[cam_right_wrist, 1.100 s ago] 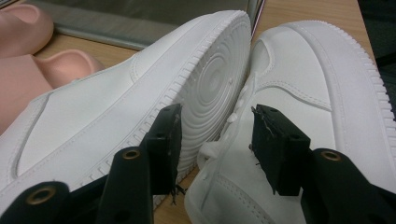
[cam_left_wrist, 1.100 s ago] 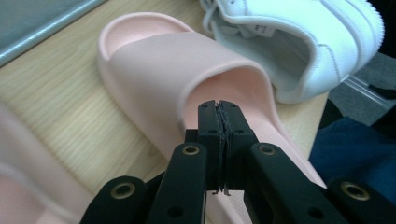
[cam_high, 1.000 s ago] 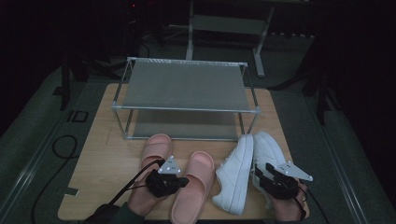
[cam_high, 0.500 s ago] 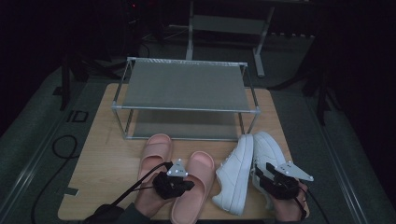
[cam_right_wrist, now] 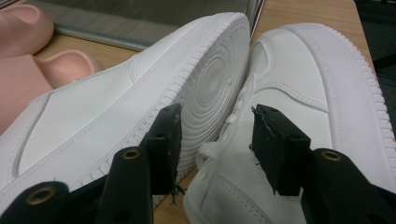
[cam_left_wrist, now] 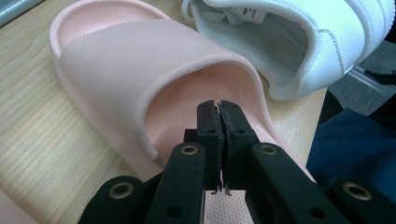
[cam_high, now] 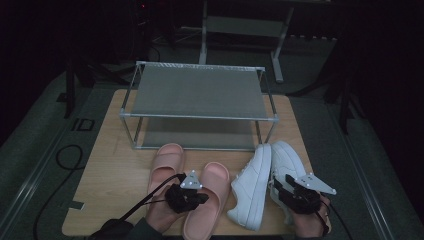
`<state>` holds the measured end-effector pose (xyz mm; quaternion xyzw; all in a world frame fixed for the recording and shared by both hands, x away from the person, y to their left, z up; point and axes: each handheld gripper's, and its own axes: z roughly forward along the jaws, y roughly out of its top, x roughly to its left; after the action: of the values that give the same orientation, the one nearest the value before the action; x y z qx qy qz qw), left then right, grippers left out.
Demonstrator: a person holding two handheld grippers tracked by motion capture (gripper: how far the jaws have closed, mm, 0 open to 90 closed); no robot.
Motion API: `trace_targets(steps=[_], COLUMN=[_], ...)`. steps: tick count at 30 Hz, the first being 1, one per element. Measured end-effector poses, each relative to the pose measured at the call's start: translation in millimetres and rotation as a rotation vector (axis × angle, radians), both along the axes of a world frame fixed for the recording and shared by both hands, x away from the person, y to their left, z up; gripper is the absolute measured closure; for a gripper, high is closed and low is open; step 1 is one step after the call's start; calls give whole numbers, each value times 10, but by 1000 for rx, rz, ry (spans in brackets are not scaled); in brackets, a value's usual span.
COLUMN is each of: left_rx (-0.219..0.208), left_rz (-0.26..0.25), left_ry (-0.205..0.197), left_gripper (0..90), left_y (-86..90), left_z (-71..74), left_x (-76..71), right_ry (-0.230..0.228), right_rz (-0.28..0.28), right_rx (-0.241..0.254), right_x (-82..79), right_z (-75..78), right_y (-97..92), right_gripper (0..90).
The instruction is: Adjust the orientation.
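Two tiers of a metal rack [cam_high: 198, 95] fill the table's [cam_high: 107, 165] twelve o'clock half, leaving bare wood at nine. Pink slides [cam_high: 167, 165] and white sneakers [cam_high: 252, 185] crowd the six o'clock edge. Left gripper [cam_left_wrist: 219, 108], pressed together, hangs over a slide's heel; right gripper [cam_right_wrist: 217, 127], apart, straddles the sneakers' touching sides.

A two-tier shoe rack [cam_high: 198, 95] fills the bench [cam_high: 107, 165] from ten to two o'clock, its legs walling off the back. At six o'clock, two pink slippers [cam_high: 165, 167] lie side by side with only a thin gap between them. At four o'clock, one white sneaker [cam_high: 252, 187] lies tipped on its side, its sole touching the upright second sneaker [cam_high: 287, 160]. Bare wood lies open at eight o'clock, left of the slippers, and in a narrow strip between the rack's front legs and the shoes. In the left gripper view, the strap of the slipper [cam_left_wrist: 140, 60] arches over the left gripper [cam_left_wrist: 219, 109], leaving a low tunnel ahead.
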<state>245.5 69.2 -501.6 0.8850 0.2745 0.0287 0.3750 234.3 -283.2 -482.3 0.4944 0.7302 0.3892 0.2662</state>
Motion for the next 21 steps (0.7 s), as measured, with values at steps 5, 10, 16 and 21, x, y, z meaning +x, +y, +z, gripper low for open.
trace_targets(steps=[5, 10, 16, 21], left_rx=[-3, -4, -5, -5], left_rz=[5, 6, 4, 2], left_ry=[3, 4, 9, 12], left_gripper=[876, 882, 884, 883], left_y=[-11, -31, -55, -81], left_z=[-20, -39, -50, -61], left_x=[19, 20, 33, 35], right_ry=[0, 1, 3, 5], right_rz=[-4, 1, 3, 7], right_rx=[2, 1, 4, 5], right_x=[2, -3, -8, -7], right_z=[2, -6, 1, -5], right_y=[-15, -5, -8, -6], right_gripper=[519, 519, 523, 523])
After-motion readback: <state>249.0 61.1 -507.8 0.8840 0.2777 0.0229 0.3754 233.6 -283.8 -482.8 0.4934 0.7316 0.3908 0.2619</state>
